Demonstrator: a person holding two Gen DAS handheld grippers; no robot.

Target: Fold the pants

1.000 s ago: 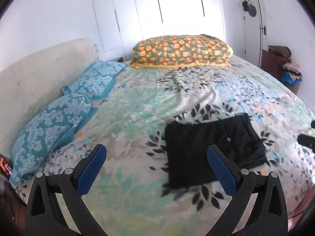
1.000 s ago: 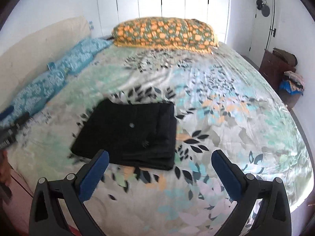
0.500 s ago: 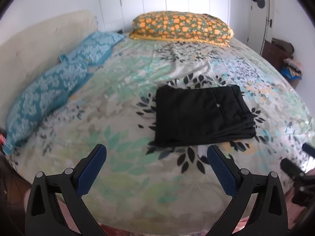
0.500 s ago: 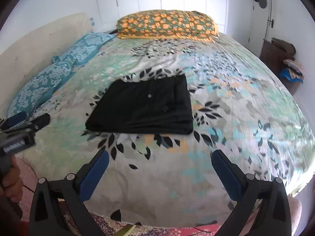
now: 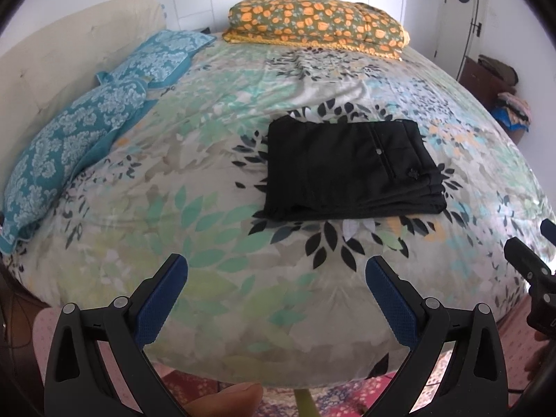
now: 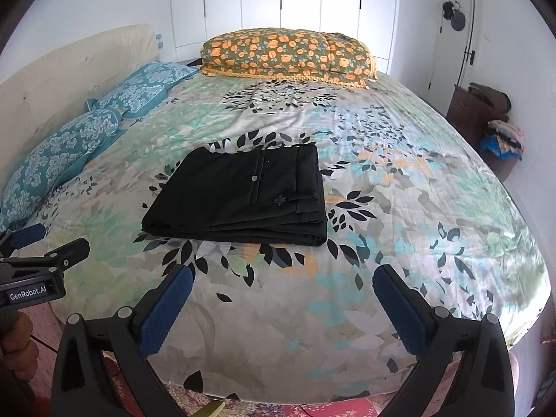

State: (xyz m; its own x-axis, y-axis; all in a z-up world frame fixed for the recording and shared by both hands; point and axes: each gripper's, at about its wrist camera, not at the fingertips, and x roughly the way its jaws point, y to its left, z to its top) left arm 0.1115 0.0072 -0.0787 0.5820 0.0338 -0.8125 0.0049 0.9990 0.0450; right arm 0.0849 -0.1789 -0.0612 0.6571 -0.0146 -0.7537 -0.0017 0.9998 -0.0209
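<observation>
I see the black pants (image 5: 351, 170) lying folded in a neat stack on the bed (image 5: 215, 160), and both my left gripper (image 5: 276, 300) and right gripper (image 6: 283, 307) hang empty with jaws wide apart near the bed's edge, so I judge that only a careless touch could open the folds.

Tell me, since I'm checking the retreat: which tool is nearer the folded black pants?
Neither clearly. The left tool and right tool both hang open off the bed's near edge, well short of the folded black pants.
</observation>
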